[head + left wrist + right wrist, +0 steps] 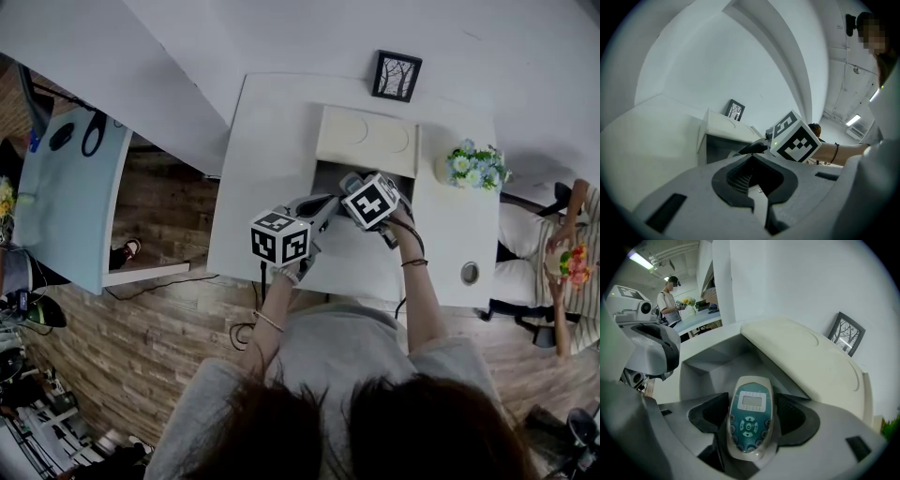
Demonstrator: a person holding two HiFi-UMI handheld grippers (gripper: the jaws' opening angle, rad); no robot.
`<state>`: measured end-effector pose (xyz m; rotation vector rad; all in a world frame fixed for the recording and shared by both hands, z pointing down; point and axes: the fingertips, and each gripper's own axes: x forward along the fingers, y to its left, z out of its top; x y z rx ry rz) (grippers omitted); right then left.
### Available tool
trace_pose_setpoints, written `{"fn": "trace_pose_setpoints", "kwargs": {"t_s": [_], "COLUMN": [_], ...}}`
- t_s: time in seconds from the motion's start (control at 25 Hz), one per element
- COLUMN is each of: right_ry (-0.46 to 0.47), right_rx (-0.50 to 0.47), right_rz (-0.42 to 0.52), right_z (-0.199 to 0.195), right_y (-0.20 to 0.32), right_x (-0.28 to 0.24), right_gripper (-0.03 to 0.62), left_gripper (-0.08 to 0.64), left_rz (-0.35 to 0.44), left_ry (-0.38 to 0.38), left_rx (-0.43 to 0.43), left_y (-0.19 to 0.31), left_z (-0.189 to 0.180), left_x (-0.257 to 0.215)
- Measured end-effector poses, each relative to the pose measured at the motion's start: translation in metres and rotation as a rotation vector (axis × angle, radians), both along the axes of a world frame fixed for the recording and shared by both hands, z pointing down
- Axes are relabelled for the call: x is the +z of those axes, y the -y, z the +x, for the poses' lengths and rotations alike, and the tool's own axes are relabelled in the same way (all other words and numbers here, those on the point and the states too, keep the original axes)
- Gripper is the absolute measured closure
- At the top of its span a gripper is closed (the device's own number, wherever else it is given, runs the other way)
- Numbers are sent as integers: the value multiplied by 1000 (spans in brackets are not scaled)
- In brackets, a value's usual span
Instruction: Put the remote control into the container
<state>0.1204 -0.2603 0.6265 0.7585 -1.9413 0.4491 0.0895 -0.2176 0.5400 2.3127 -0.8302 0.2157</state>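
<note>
Cream plastic marks out the container [367, 141] at the upper middle of the head view. Its lid is tipped back toward the wall, and the grey hollow under it lies open on the white counter [272, 141]. We have the remote control [749, 420] in the right gripper [352, 183]. In the right gripper view the dark fingers [708, 414] press on its two long sides. The screen and teal keypad face up at the lower middle of the frame, and the far end is aimed at the open hollow. As far as we can judge, the remote sits at the mouth of the container, just short of or just over the front edge. No part of it rests on the floor of the box yet.

The left gripper [757, 177] hangs just beside the right one, at centre left of the head view. Its fingers are drawn together to a thin slit and hold nothing. A small picture frame [397, 76] leans at the wall behind the container, and a pot of flowers [473, 165] stands to the right of it.

We read the task as well along: the lid is up, and the remote is off the counter, in the grip and right at the opening. What is left, in our judgement, is to carry it further in, lower it into the hollow, part the fingers and draw the gripper back out
</note>
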Motion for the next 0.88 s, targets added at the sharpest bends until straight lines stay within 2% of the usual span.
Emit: {"fn": "trace_pose_setpoints", "kwargs": {"t_s": [0.2, 0.44, 0.64, 0.88], "right_ry": [2, 33, 116, 204], "right_rx": [-5, 27, 93, 126], "right_rz": [18, 66, 101, 151], "right_z": [0, 0, 3, 3], "right_y": [-2, -2, -4, -3], "right_x": [-2, -8, -21, -42], "right_gripper": [270, 272, 273, 275], "left_gripper": [557, 557, 557, 557], "left_rz": [2, 10, 38, 73], "left_ry": [-5, -8, -18, -22], "left_rx": [6, 8, 4, 11], "left_y": [-2, -3, -4, -5], "left_z": [1, -1, -3, 0], "left_x": [-1, -3, -10, -17]}}
